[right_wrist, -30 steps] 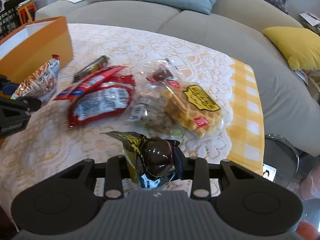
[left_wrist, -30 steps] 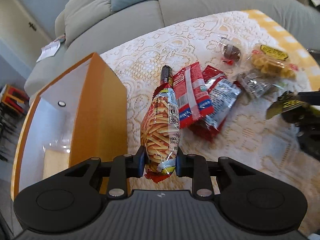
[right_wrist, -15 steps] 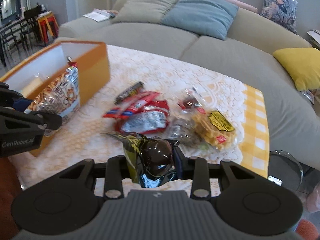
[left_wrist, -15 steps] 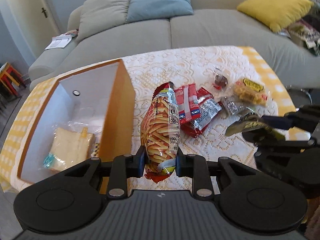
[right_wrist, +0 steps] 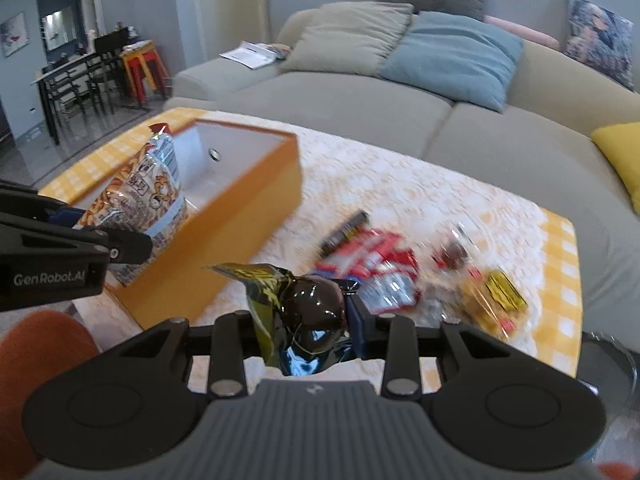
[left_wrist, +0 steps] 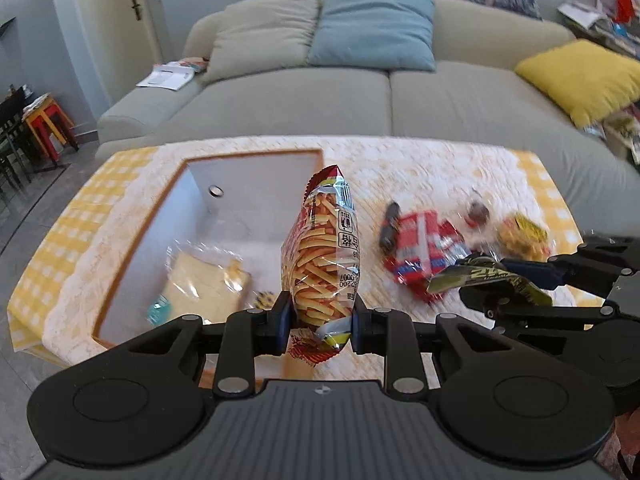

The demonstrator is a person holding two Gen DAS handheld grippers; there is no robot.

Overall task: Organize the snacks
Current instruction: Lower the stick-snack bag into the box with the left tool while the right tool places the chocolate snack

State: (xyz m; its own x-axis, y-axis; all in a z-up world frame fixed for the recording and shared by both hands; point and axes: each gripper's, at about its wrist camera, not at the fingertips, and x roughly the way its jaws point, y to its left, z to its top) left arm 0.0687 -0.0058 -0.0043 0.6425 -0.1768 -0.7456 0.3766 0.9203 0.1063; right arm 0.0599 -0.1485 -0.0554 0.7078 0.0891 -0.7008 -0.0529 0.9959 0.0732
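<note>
My left gripper [left_wrist: 319, 322] is shut on a fries snack bag [left_wrist: 324, 256] and holds it upright in the air above the right wall of the open orange box [left_wrist: 132, 236]. The bag also shows in the right wrist view [right_wrist: 144, 196]. The box [right_wrist: 240, 216] holds a clear-wrapped sandwich [left_wrist: 200, 280]. My right gripper [right_wrist: 304, 328] is shut on a dark shiny snack packet [right_wrist: 308, 316], raised above the table to the right of the box; the packet also shows in the left wrist view [left_wrist: 480, 274]. Loose snacks lie on the cloth: red packets [left_wrist: 424, 248], a dark bar [left_wrist: 390, 226], a waffle pack [right_wrist: 492, 300].
The low table has a lace cloth over yellow check [left_wrist: 440, 168]. A grey sofa [left_wrist: 360, 92] with cushions curves behind it. A glass side table [right_wrist: 608, 360] stands at the right. Chairs and stools [right_wrist: 100, 68] stand far left.
Both grippers have risen and pulled back with their snacks. The view now looks down into the box, and the fries bag has shifted over the box's right wall.
</note>
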